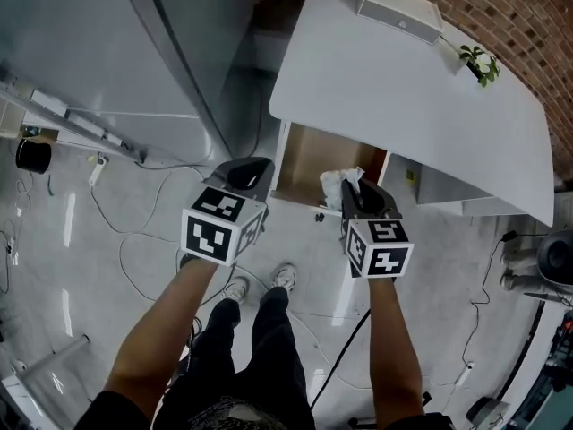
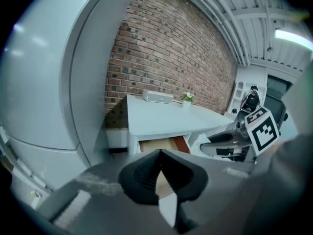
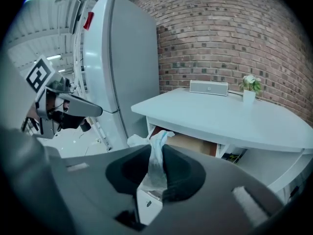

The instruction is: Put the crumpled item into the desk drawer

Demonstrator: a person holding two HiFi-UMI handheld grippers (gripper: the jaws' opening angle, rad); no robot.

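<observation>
Well, from the head view, a tall grey cabinet [image 1: 107, 43] filled the left side, and thin cables [image 1: 134, 240] lay looped on the floor [image 1: 72, 267] below it. The left tongs [image 1: 251, 170] hung over the floor just left of the open drawer [image 1: 313, 155]. In the left gripper view I saw their jaws meeting at the tips with nothing between them.

The drawer stood pulled out from under the front edge of the white tabletop [image 1: 403, 97], near its left corner, with its wooden bottom showing. The crumpled item [image 1: 343, 182], a wad of white paper, sat at the drawer's front right corner as I looked down. How high above the drawer it was I could not tell. The right tongs [image 1: 354, 193] had hold of it. In the right gripper view their jaws were pinched on the paper, which stuck up past the tips.

Further right, a white box [image 1: 400, 9] lay along the tabletop's back edge against the brick wall [image 1: 510, 12]. A small potted plant [image 1: 481, 63] stood further along that edge, toward the right corner. The person's shoes [image 1: 269, 280] showed on the floor between the two forearms.
</observation>
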